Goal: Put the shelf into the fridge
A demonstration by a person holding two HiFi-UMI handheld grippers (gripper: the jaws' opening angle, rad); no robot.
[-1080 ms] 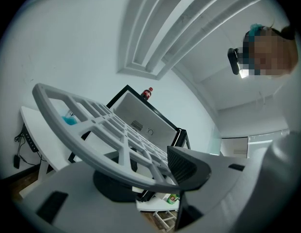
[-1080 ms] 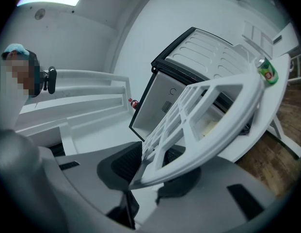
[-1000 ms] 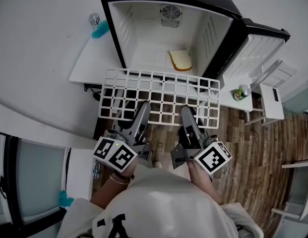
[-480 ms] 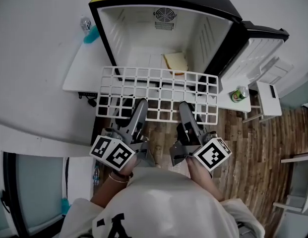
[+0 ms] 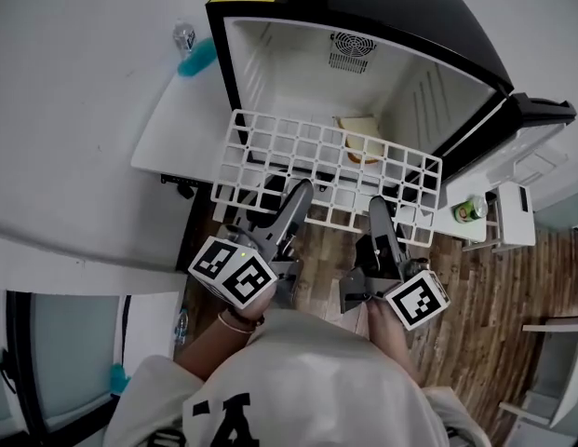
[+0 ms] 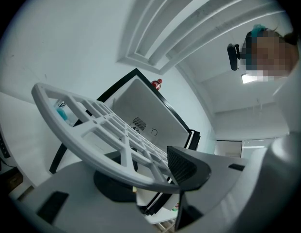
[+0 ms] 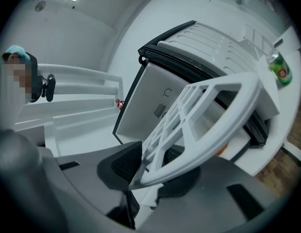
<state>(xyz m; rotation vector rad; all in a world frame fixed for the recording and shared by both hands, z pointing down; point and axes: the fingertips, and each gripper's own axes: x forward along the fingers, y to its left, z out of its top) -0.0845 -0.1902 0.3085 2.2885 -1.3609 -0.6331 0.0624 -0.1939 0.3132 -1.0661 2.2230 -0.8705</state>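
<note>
Keeping the white plastic grid shelf (image 5: 328, 161) level seems the main thing: the left gripper (image 5: 294, 201) and the right gripper (image 5: 378, 216) each have their jaws clamped on its near edge, so both should advance together, or one far corner will likely jam against a side wall. The shelf hangs in the air just before the black mini fridge with a white interior (image 5: 382, 12), its far edge about at the mouth and on none of the ribbed side ledges. I judge it best to pick the same ledge on both sides, seat the far corners, then slide straight in above the pale bread slice (image 5: 363, 140) on the fridge floor. Counted: two grippers, one shelf, one fridge with one door (image 5: 535, 152) swung open to the right, one bread slice, one green drink can (image 5: 472, 209) on the small white side table (image 5: 484, 229), and, at the far left corner of the white counter (image 5: 172, 124) bearing the fridge, one clear bottle (image 5: 181, 35) beside one teal object (image 5: 197, 56).
</note>
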